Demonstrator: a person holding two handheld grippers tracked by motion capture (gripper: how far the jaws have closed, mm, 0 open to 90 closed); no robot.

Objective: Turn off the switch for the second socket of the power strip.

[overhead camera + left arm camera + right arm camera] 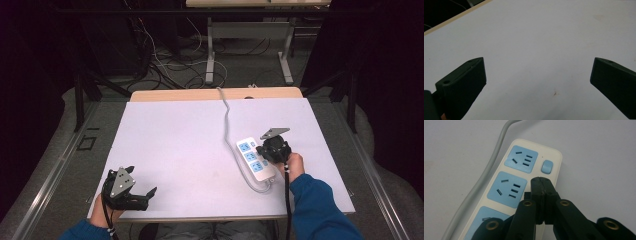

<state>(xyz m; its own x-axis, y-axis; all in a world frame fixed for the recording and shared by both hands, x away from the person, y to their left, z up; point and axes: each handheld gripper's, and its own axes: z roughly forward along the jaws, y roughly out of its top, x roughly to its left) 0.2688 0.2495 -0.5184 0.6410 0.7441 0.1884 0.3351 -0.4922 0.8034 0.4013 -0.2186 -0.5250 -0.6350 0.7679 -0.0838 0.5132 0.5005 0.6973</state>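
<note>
A white power strip (256,161) with three blue sockets lies on the white table sheet (190,150) at centre right. In the right gripper view the power strip (524,170) fills the middle, its blue switch (547,166) on the right edge. My right gripper (541,180) is shut, jaws pressed together with nothing between them, its tip just below that switch. From above, the right gripper (274,148) hovers over the strip's right side. My left gripper (131,192) rests at the table's front left, and in its own view the left gripper (537,75) stands wide open over bare sheet.
The strip's grey cable (227,117) runs to the table's far edge and drops off; cable (486,170) also passes left of the strip. The wooden table edge (215,93) shows at the back. Beyond it are cables on the floor and a second table's legs (210,55).
</note>
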